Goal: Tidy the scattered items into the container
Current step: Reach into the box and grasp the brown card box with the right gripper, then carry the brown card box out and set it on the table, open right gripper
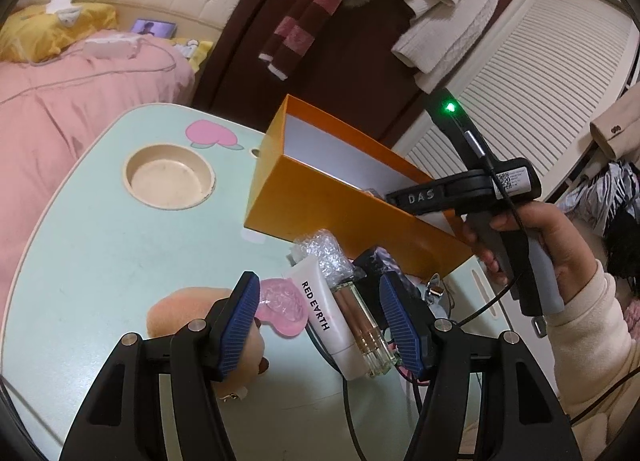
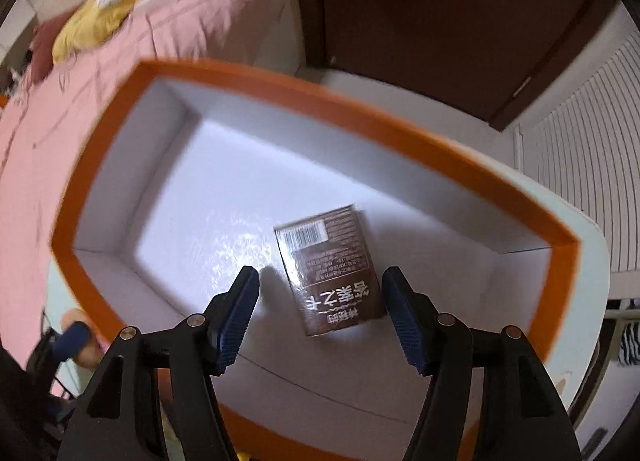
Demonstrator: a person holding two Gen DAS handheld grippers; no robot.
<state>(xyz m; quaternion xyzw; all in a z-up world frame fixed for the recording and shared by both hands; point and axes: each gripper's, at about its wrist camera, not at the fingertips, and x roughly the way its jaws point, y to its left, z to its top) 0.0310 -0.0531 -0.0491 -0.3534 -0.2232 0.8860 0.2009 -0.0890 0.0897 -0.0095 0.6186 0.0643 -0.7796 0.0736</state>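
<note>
The right hand-held gripper (image 2: 320,311) points steeply down into the orange box (image 2: 100,165), and the brown packet (image 2: 330,269) lies flat on the box's white floor just beneath it. Its jaws stand part-way apart with neither pad touching the packet, so the packet looks already delivered. Its long axis runs roughly along the gripper's pointing line, barcode end farthest away.

The left hand-held gripper (image 1: 318,321) is the nearer one to what remains. Its jaws are also half open and empty, hovering over a cluster just in front of the box's near wall: a white tube (image 1: 320,313), a clear lip-gloss case (image 1: 366,329) touching it on the right, a pink heart-shaped piece (image 1: 282,307) on the left and bubble wrap (image 1: 326,251) behind. The tube's long axis runs away from the gripper, between the pads, so a straight descent would likely straddle it. A plush toy (image 1: 188,313) sits under the left finger.

The worktop (image 1: 100,245) is pale green with a round cup recess (image 1: 170,177). Behind are a bed with a pink cover (image 1: 72,101), a dark door (image 1: 360,61) and hanging clothes.
</note>
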